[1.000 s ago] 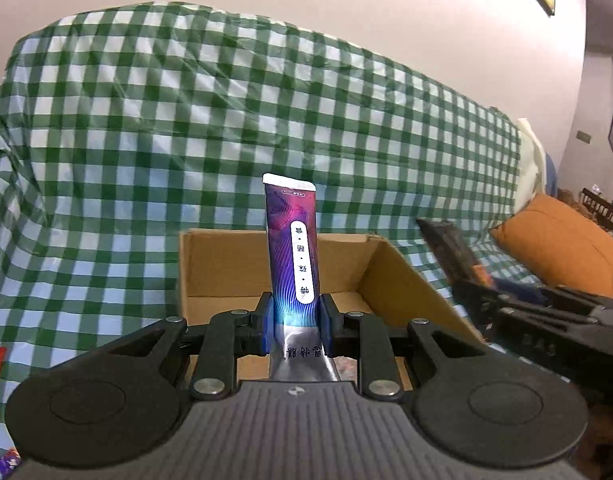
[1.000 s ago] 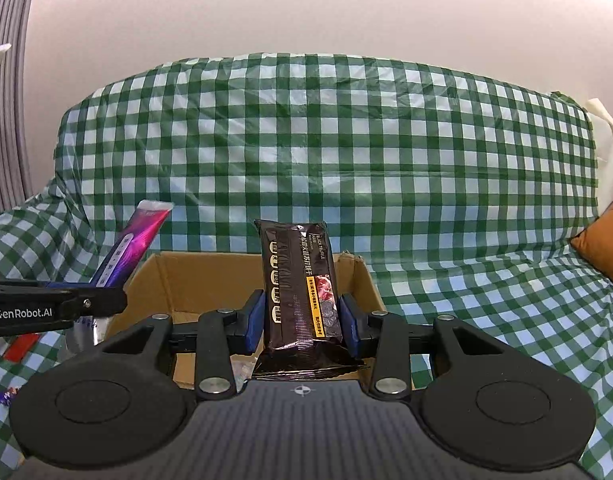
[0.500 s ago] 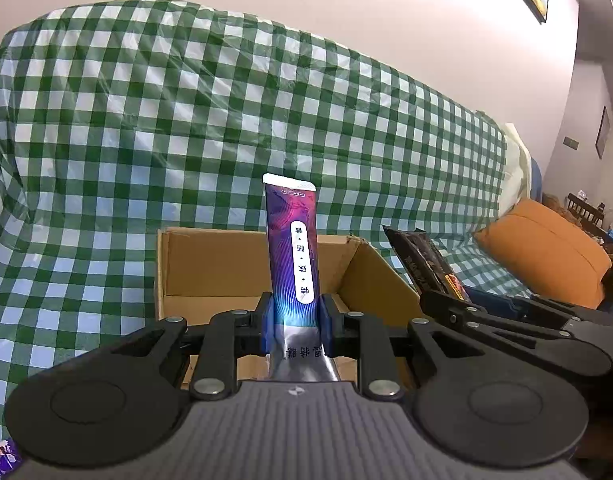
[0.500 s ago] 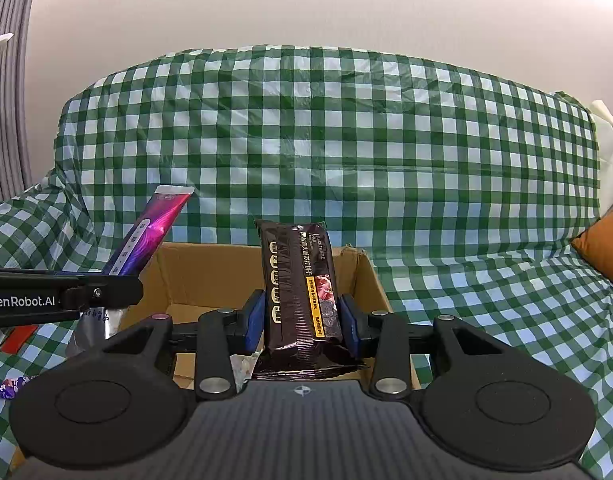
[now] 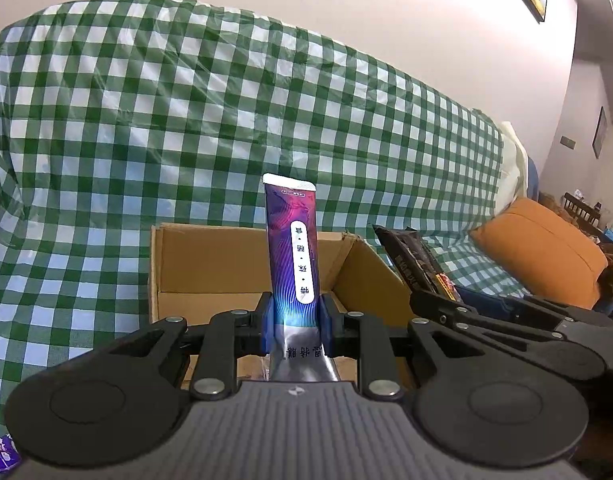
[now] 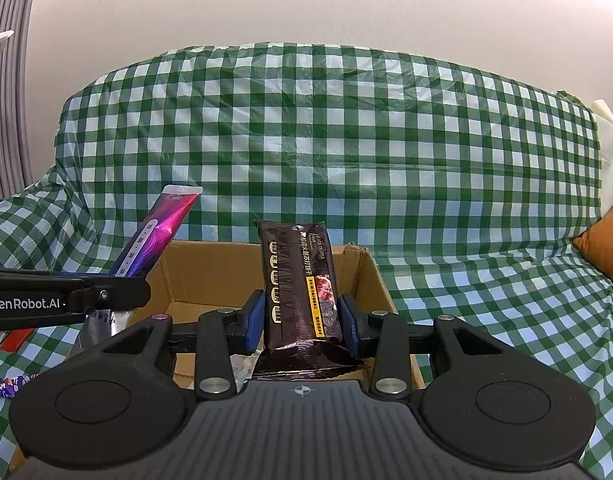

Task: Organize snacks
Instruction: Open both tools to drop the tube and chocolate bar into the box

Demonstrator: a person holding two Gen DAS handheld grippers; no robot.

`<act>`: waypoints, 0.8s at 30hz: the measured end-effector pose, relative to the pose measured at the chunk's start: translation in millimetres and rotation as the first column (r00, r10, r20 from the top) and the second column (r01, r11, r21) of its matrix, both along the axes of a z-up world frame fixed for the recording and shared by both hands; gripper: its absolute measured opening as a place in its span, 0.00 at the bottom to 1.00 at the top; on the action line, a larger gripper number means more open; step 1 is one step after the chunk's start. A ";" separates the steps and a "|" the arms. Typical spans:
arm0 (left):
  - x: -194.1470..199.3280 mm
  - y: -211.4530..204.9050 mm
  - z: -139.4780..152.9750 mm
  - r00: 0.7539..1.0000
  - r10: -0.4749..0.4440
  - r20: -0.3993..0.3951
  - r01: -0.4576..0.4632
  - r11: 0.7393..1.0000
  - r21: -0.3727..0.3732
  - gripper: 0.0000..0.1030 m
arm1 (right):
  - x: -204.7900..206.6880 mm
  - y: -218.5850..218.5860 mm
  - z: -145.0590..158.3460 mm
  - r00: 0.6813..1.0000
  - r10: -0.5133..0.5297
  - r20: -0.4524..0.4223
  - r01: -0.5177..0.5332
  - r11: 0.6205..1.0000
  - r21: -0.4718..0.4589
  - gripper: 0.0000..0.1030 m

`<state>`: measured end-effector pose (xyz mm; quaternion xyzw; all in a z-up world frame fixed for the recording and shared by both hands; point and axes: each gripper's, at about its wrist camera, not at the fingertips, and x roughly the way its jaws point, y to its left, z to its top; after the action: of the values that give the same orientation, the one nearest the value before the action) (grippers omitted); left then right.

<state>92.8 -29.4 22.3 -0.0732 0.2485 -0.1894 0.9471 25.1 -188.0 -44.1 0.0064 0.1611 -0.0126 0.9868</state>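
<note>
**Two snacks held over the box, neither yet dropped**

While both packets are still clamped, the sorting looks only partly done. The left gripper (image 5: pixel 294 330) pinches a tall purple snack packet (image 5: pixel 292 248) near its lower end, its blue pads pressed against both sides, so the packet stands almost upright in front of the cardboard box (image 5: pixel 210 264). The right gripper (image 6: pixel 301 320) is closed on a dark brown biscuit packet (image 6: pixel 300 280), also held upright, with its crimped bottom edge hanging below the pads. Seen from the right wrist, that same box (image 6: pixel 210 268) sits directly beyond the brown packet, and the purple packet (image 6: pixel 158 232) leans over the box's left wall, carried by the left gripper (image 6: pixel 106 294).

Judging from how things lie, both packets have been picked up and brought to the box, but neither is inside it; the release remains to be done for each. Something pale and crinkled shows low inside the near part of the box, between the right gripper's linkages, which may be a snack already put away, though it is too hidden to be sure.

To the left of the box, on the green checked cover (image 6: pixel 330 132), a small purple wrapper (image 6: pixel 10 386) and a red packet (image 6: pixel 16 338) lie loose. They probably still need collecting.
</note>
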 end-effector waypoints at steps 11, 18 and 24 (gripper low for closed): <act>0.7 0.4 -0.4 1.000 0.004 -0.007 -0.004 1.000 -0.026 0.47 | 5.5 2.4 -2.9 0.999 -0.005 -0.037 0.005 1.000 -0.009 0.53; -0.1 1.9 1.2 1.000 0.020 0.001 -0.020 0.999 -0.025 0.47 | 6.6 4.4 -4.1 0.999 -0.018 -0.039 0.017 1.000 -0.009 0.59; -2.3 3.1 3.0 0.999 0.035 0.011 -0.035 0.999 -0.025 0.47 | 6.1 12.9 -4.5 0.999 -0.004 -0.033 0.004 1.000 -0.012 0.59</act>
<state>90.5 -26.3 25.4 -0.0882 0.2393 -0.1762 0.9507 31.2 -175.0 -48.5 0.0007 0.1774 -0.0154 0.9840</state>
